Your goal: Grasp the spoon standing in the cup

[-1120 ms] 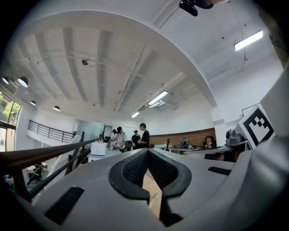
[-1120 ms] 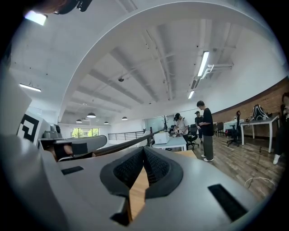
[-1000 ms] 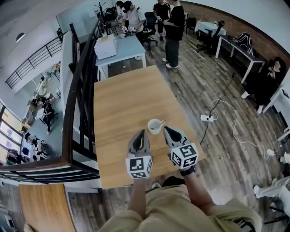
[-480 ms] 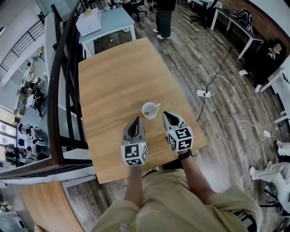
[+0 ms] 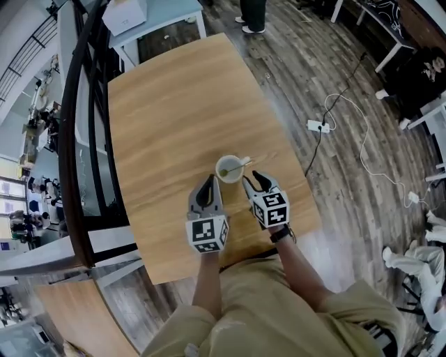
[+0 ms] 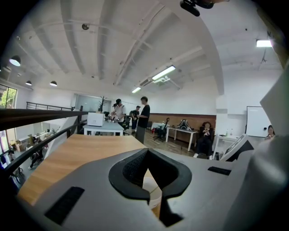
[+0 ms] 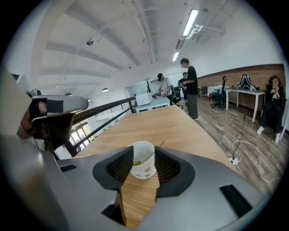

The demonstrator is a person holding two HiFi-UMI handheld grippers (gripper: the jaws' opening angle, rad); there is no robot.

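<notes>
Wooden table (image 5: 167, 104). Cup (image 5: 228, 169) at twelve o'clock of right gripper (image 5: 254, 180), jaws opening, nothing pressed. Spoon (image 5: 240, 164) not yet grasped. Left gripper (image 5: 204, 197) apparently closed, empty.

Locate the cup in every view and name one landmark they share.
Head view: cup on the wooden table, near its front edge.
Left gripper view: cup a pale sliver low centre, behind the jaws.
Right gripper view: cup dead centre, beyond the opening jaws.
Shared landmark: white box beyond the table's far end.
</notes>
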